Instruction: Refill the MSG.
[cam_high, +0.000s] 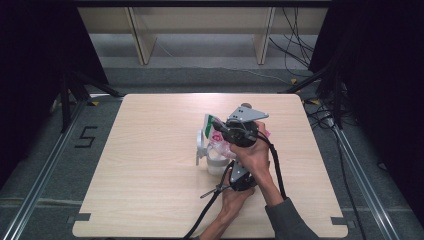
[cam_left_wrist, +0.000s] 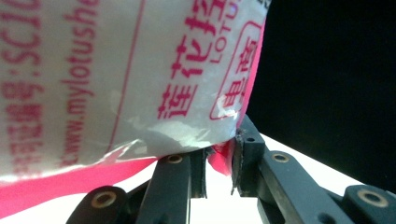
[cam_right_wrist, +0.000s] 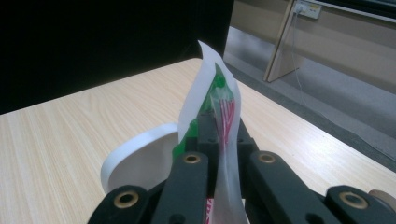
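Bag (cam_high: 220, 142) held above white jug (cam_high: 212, 160) at table (cam_high: 150, 165) centre; right gripper (cam_right_wrist: 218, 135) clamps its top edge, left gripper (cam_left_wrist: 219, 168) pinches its lower corner; open tabletop all round

The bag (cam_left_wrist: 116, 79) is milky white plastic printed with pink-red lettering and thin pink lines, with a solid pink band along its near edge. Its far-left corner (cam_right_wrist: 212, 93) carries green print beside pink stripes. The cup (cam_high: 216, 162) and its lid (cam_right_wrist: 144, 161) are plain white. Both grippers have black jaws with brass-coloured rivets; the right gripper (cam_right_wrist: 218, 140) bears a grey plate. The table (cam_high: 150, 165) is pale wood with fine grain. The sleeve (cam_high: 290, 222) is grey.
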